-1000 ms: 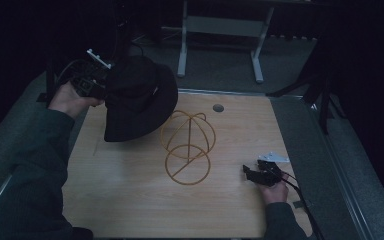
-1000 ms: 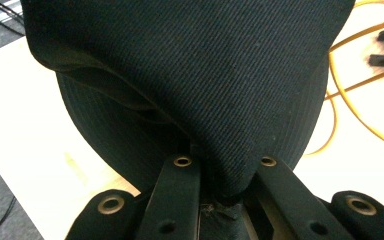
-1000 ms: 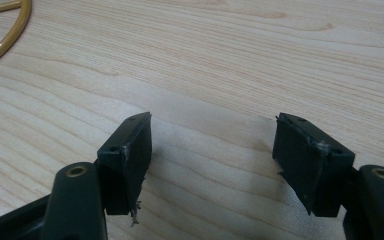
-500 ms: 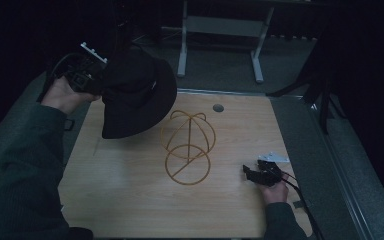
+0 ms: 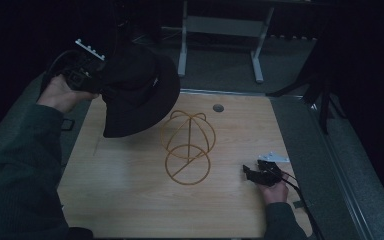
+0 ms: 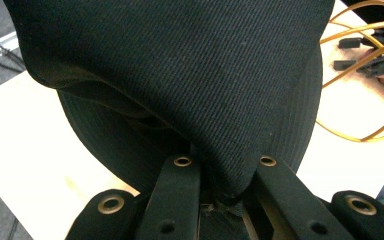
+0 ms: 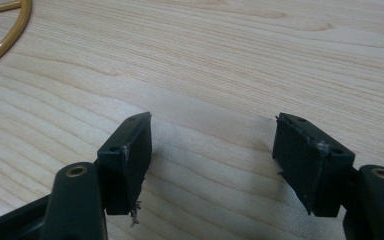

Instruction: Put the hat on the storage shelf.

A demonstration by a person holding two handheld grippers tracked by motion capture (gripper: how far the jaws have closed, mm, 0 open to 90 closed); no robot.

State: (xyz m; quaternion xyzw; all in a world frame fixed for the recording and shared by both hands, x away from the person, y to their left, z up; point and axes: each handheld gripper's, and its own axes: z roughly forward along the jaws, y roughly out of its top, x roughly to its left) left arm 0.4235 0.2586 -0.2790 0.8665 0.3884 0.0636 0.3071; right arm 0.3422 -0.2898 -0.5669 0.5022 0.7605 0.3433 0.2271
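the left tool (image 5: 87, 80), upper left of the high view, is clenched on a black hat (image 5: 137, 92) whose brim hides its jaw tips. the hat hangs above the tabletop (image 5: 130, 200), beside the wire stand (image 5: 187, 147). the right tool (image 5: 252, 174), lower right, rests released.

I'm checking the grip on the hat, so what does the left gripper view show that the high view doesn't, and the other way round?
Left gripper view alone: the left tongs pinching a fold of the black fabric bucket hat, cloth bunched between the jaws. High view alone: the whole hat lifted above the wooden table, the dome-shaped gold wire hat stand entire, and the right tongs resting by the table's right edge. Both share the hat, the stand and the tabletop.
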